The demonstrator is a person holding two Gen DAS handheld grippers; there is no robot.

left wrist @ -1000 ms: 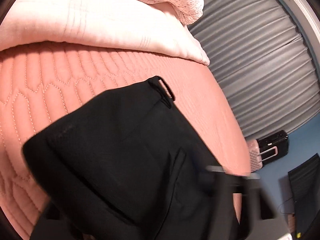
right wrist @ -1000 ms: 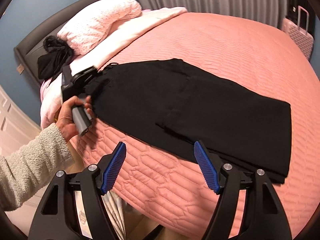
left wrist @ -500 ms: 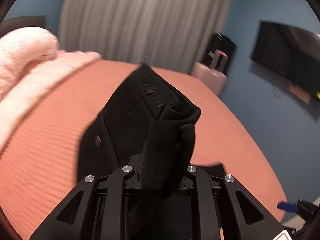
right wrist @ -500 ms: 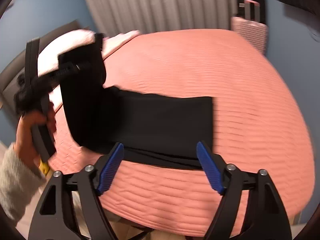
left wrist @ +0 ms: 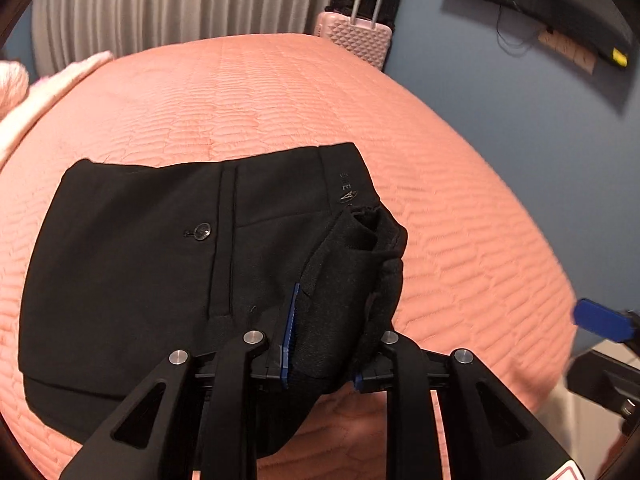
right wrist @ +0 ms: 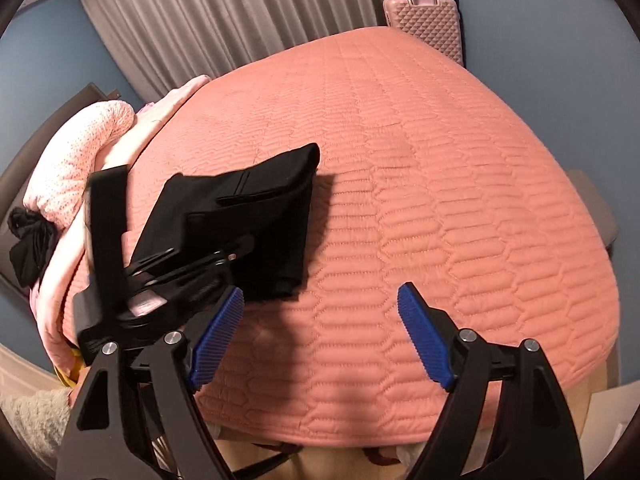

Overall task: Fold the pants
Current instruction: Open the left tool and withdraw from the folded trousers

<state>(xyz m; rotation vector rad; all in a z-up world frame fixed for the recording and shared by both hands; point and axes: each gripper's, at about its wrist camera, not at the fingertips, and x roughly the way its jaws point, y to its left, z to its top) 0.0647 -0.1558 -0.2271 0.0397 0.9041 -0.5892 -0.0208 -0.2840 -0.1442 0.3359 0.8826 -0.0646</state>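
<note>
Folded pants [left wrist: 160, 264] lie near the bed's [left wrist: 320, 100] near edge, bare quilt beyond. Left claw [left wrist: 324, 320] clenches a bunched waistband, jaws just loosening slightly; right claw [right wrist: 320, 336] hangs released.

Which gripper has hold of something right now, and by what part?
The left gripper pinches the black pants by a bunched waistband corner. The right gripper is open, holding nothing.
</note>
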